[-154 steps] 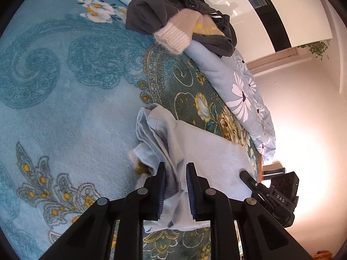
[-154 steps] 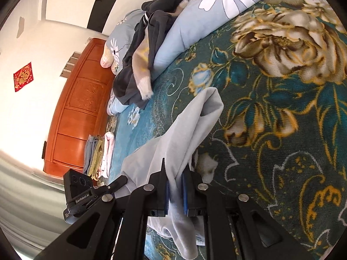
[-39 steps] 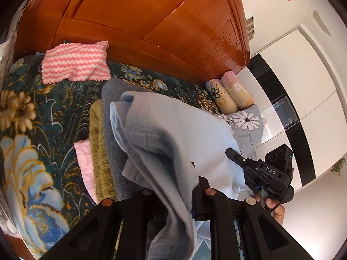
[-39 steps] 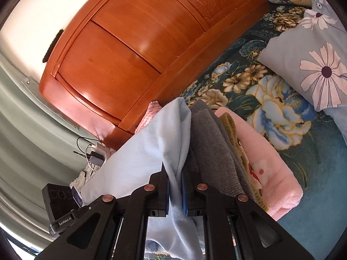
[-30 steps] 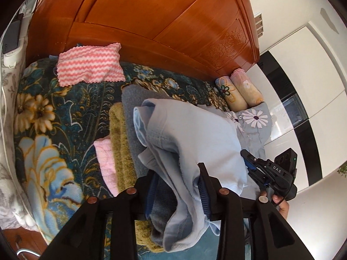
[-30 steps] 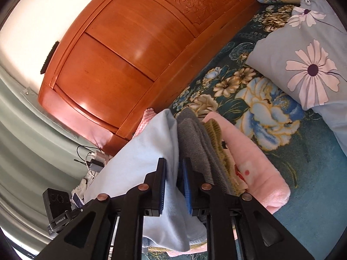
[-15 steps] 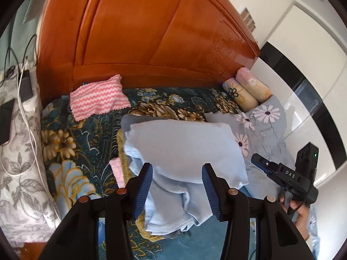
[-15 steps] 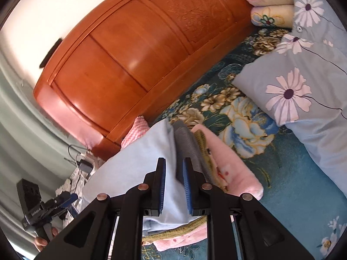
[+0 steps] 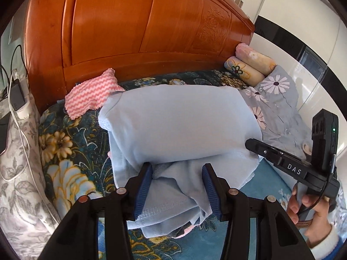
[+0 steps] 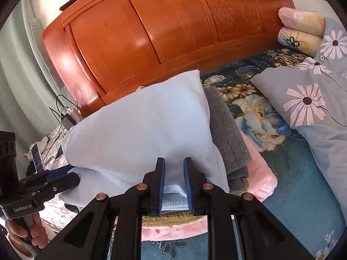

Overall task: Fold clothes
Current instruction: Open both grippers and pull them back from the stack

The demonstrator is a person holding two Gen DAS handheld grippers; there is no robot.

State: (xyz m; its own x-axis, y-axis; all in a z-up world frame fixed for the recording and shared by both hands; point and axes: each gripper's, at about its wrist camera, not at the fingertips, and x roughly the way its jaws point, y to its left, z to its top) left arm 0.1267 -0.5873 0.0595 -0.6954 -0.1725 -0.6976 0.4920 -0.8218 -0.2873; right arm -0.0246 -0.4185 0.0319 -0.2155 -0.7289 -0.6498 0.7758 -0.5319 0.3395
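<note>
Pale blue folded garment (image 9: 180,121) fills the centre of the left wrist view, resting on top of a stack near the wooden headboard (image 9: 134,26), long axis running left to right across the frame. Left gripper (image 9: 176,186) at lower centre, released: blue pads standing apart with the garment's loose lower hem lying between them, neither pad pressing on it. Striped pink cloth (image 9: 91,99) at middle left, touching the garment's far corner. Right gripper (image 9: 288,164) enters from the right edge, tip at the garment's right end, held by a hand (image 9: 312,208) at lower right.

Same blue garment (image 10: 143,130) in the right wrist view, spreading from centre towards the left, sitting above a grey knit piece (image 10: 227,134) and a pink fleece piece (image 10: 260,173) at right of centre. Right gripper (image 10: 174,186) at lower centre, pads set narrowly apart, a folded white-blue edge between them; contact with the pads cannot be told. Left gripper (image 10: 58,177) pokes in at lower left, beside the garment's other end.

Garment lies straight ahead of both grippers, one at each end of its long axis, neither clearly nearer; likely next, backing both away without dragging the hem.
</note>
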